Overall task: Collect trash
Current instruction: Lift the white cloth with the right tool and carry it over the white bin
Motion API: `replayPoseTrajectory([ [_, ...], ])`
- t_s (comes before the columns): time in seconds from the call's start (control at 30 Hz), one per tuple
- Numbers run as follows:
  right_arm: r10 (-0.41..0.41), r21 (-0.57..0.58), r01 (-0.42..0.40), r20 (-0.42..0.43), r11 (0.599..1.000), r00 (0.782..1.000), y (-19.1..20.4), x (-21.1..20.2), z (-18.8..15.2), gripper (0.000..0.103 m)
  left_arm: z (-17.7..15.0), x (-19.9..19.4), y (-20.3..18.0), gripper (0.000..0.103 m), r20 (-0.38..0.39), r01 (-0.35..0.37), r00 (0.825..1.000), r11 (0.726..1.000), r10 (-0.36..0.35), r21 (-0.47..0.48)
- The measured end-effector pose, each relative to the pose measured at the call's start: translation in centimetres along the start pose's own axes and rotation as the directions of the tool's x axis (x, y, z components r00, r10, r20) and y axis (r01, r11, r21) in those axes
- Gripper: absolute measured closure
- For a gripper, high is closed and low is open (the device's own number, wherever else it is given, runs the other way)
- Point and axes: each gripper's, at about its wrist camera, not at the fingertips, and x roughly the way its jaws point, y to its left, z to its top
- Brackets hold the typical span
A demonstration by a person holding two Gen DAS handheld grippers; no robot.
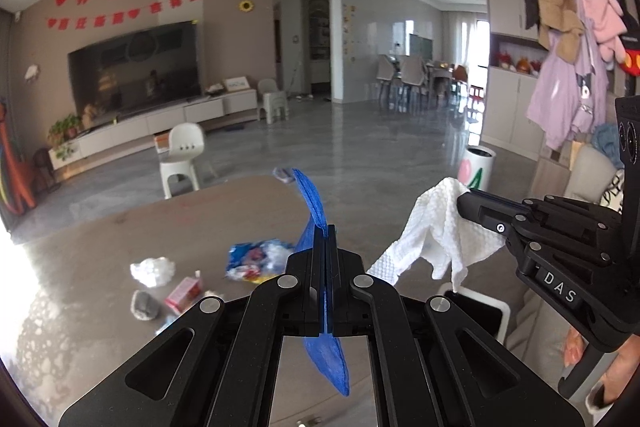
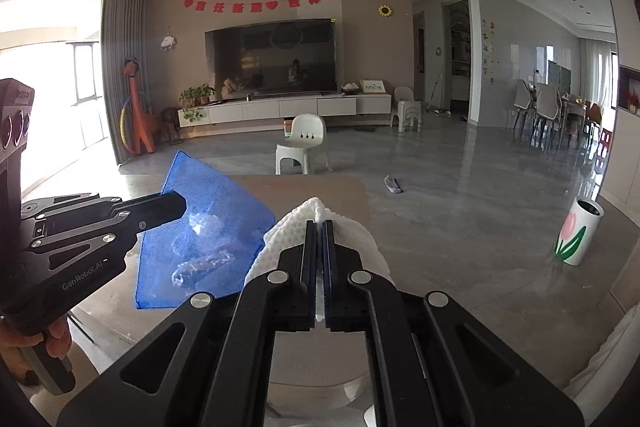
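The left gripper [image 1: 326, 231] is closed tight on a blue cloth [image 1: 310, 195]. The right gripper [image 2: 319, 227] is closed tight on a white paper towel [image 2: 352, 239]. Both are held up over the table [image 1: 120, 227]. More trash lies on the table: a crumpled wrapper [image 1: 256, 259], a white wad [image 1: 153, 270] and a pink box [image 1: 185, 293].

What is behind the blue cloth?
Through the blue cloth faint crumpled wrappers show on the table. Anything else behind it stays hidden.
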Motion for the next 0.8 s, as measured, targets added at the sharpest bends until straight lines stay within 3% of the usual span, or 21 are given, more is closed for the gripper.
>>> replayPoseTrajectory([
  [0.33,-0.165,0.058,0.166,-0.027,0.984,0.986,-6.9,-2.6,-3.1,0.099,-0.6,3.5,-8.7,0.103,-0.043,0.160,0.987,0.985,-0.158,0.070],
  [0.8,-0.285,0.132,0.297,-0.105,0.946,0.953,-13.7,-3.7,-8.3,0.099,-2.7,8.8,-17.9,0.103,-0.162,0.331,0.937,0.933,-0.308,0.141],
])
